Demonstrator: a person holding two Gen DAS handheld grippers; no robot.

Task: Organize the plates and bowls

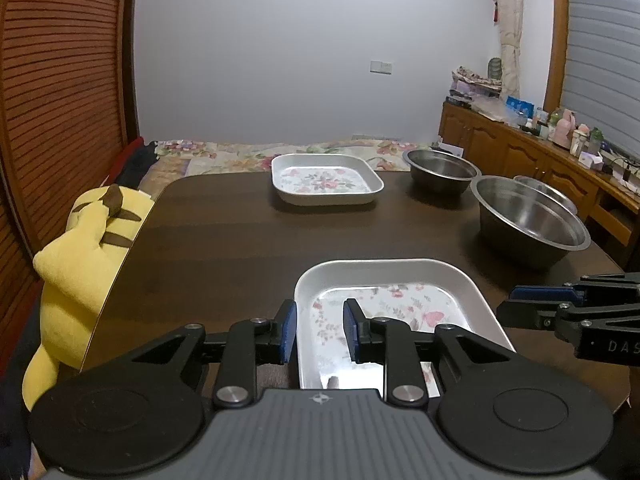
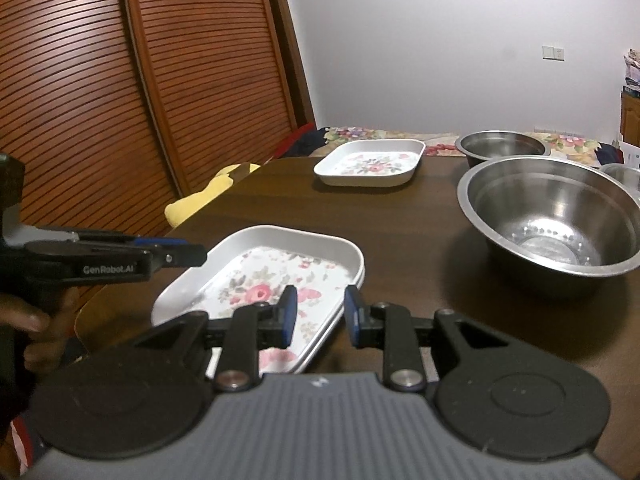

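Observation:
A white square plate with a flower print [image 1: 400, 304] [image 2: 248, 276] lies at the table's near edge; in the right wrist view its right rim looks doubled, like two stacked plates. My left gripper [image 1: 320, 332] [image 2: 198, 256] is open and straddles its left rim, the pads not pressing. My right gripper [image 2: 320, 316] [image 1: 510, 302] is at the plate's right rim with a gap between its pads and nothing gripped. A second flowered plate [image 1: 326, 178] [image 2: 370, 162] sits at the far side. A large steel bowl [image 1: 528, 216] [image 2: 552, 216] stands on the right, and a smaller steel bowl [image 1: 440, 168] [image 2: 502, 146] behind it.
A third steel bowl [image 1: 548, 192] [image 2: 624, 174] peeks out behind the large one. A yellow plush toy [image 1: 80, 260] leans at the dark wooden table's [image 1: 224, 240] left edge. A wooden sideboard [image 1: 520, 148] with small items runs along the right wall. A bed lies beyond the table.

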